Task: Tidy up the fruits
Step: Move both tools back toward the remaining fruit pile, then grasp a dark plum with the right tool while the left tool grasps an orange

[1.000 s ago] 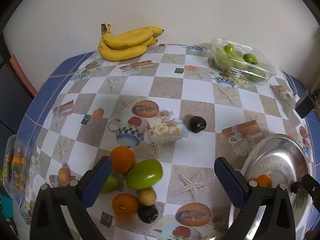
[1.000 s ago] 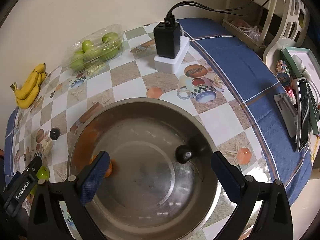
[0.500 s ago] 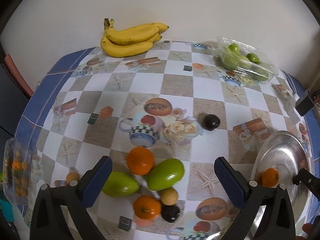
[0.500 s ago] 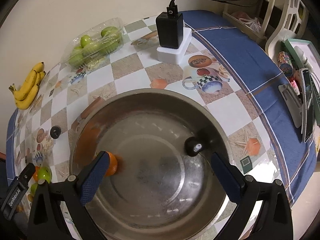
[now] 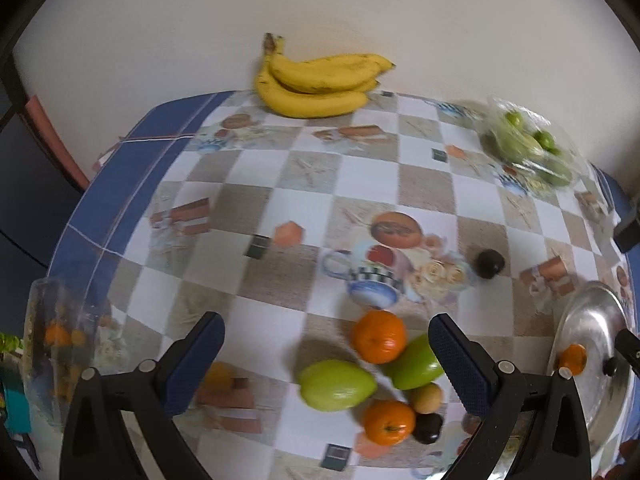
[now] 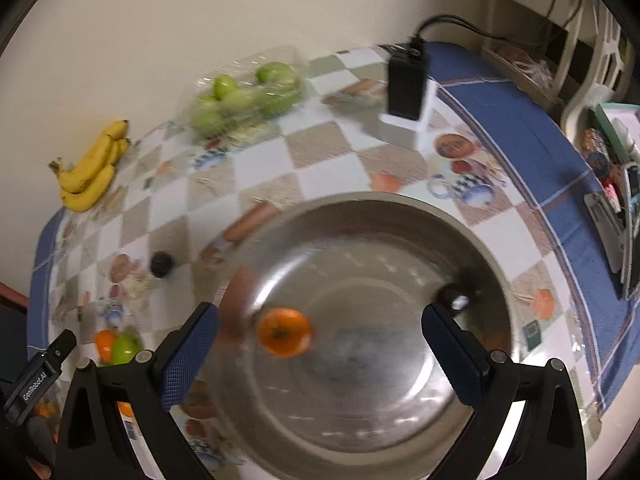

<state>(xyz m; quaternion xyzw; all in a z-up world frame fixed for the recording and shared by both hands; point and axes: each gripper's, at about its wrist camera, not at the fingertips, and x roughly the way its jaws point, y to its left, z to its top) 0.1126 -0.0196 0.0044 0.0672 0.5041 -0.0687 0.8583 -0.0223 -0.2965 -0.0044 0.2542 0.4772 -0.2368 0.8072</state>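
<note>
A heap of fruit lies near the table's front: two oranges point(image 5: 378, 341), two green mangoes point(image 5: 337, 385), a small tan fruit point(image 5: 427, 398) and a dark plum point(image 5: 427, 428). Another dark plum point(image 5: 490, 264) sits alone further back. My left gripper point(image 5: 324, 360) hovers open above the table just left of the heap, holding nothing. My right gripper point(image 6: 320, 354) is open over a steel bowl point(image 6: 400, 264). One orange point(image 6: 284, 331) and a dark fruit point(image 6: 456, 298) lie inside the bowl. The bowl point(image 5: 588, 320) also shows at the right edge of the left wrist view.
Bananas point(image 5: 316, 80) lie by the back wall. A clear box of green fruit point(image 5: 528, 148) sits at the back right. A black charger on a white block point(image 6: 406, 92) stands behind the bowl. A clear pack of small orange fruit point(image 5: 60, 344) is at the left edge.
The left gripper has swung leftward, so the fruit heap now sits toward its right finger. The right gripper has shifted back over the bowl; the orange inside now shows between its fingers.
</note>
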